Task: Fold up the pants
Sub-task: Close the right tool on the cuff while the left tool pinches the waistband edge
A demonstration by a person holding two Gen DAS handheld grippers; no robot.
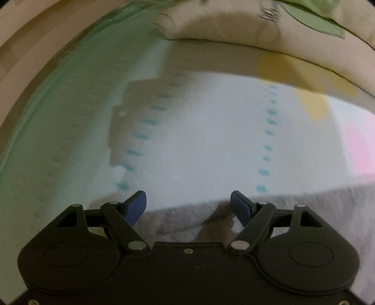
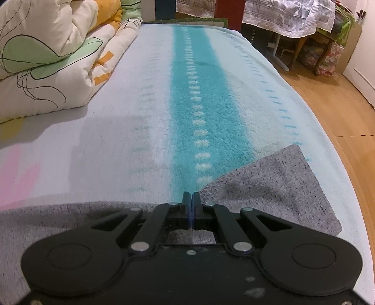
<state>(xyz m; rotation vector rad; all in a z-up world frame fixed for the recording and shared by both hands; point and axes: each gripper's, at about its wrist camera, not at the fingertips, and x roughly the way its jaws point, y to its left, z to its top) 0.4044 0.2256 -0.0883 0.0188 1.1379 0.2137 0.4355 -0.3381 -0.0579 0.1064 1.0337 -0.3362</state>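
Grey pants (image 2: 276,187) lie flat on a white and teal towel-covered bed (image 2: 201,98). In the right wrist view one grey leg end reaches to the right near the bed's edge and more grey cloth spreads to the left. My right gripper (image 2: 191,199) is shut, its fingertips over the pants' edge; I cannot tell whether cloth is between them. In the left wrist view, which is blurred, my left gripper (image 1: 188,206) is open and empty just above the edge of the grey pants (image 1: 304,208).
A folded quilt (image 2: 46,70) with green and orange patches lies along the bed's left side, also at the top of the left wrist view (image 1: 234,28). The wooden floor (image 2: 339,112) drops off at the right. A cloth-covered table (image 2: 288,16) stands beyond the bed.
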